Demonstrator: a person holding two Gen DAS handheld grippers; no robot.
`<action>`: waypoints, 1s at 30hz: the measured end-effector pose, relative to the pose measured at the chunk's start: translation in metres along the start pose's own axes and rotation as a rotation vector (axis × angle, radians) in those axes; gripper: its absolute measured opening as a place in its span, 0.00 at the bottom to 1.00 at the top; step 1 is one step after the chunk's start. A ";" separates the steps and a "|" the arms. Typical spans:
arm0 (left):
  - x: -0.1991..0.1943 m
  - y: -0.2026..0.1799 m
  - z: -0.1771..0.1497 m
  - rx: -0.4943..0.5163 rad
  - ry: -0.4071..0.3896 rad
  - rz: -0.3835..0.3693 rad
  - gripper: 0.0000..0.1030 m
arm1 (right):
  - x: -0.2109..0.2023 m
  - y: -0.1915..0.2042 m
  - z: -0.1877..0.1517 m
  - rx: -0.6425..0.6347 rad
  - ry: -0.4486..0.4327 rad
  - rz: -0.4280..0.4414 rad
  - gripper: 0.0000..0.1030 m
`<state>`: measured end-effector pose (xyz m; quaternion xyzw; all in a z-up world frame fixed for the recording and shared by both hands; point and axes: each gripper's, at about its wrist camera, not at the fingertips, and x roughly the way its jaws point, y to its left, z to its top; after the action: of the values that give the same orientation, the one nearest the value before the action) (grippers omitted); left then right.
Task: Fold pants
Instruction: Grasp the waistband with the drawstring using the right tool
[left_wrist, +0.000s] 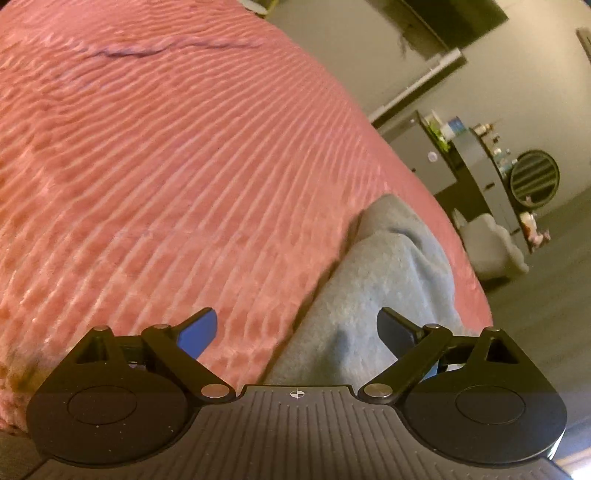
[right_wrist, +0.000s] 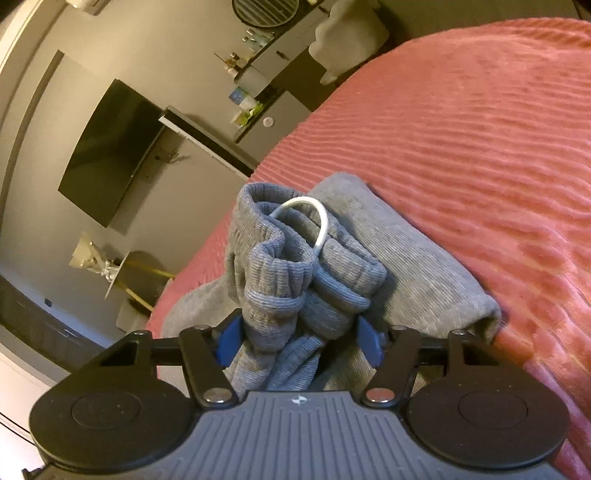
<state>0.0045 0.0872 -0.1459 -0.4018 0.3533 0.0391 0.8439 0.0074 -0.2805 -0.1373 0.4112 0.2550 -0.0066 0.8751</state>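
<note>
Grey ribbed pants, bunched, white drawstring looped at waistband, on pink bedspread.

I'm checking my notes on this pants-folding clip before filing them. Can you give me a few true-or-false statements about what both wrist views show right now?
1. The pants are grey. True.
2. They lie on a blue sheet. False: the bedspread is pink and ribbed.
3. The left gripper is open, clamping nothing. True.
4. The right gripper has bare bedspread between its fingers. False: the bunched ribbed waistband sits there.
5. A white drawstring loops out of the waistband. True.
</note>
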 end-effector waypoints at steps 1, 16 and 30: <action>0.003 -0.003 0.001 0.007 0.003 0.000 0.94 | 0.002 0.000 -0.002 0.006 0.003 -0.002 0.70; 0.009 -0.006 0.002 -0.014 0.029 0.012 0.94 | 0.001 0.000 -0.006 -0.073 0.003 -0.110 0.50; 0.010 -0.011 0.001 0.011 0.031 0.034 0.94 | -0.038 -0.046 0.041 0.213 -0.101 0.115 0.68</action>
<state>0.0161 0.0789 -0.1446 -0.3918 0.3731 0.0453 0.8398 -0.0177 -0.3476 -0.1314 0.5150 0.1842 -0.0041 0.8371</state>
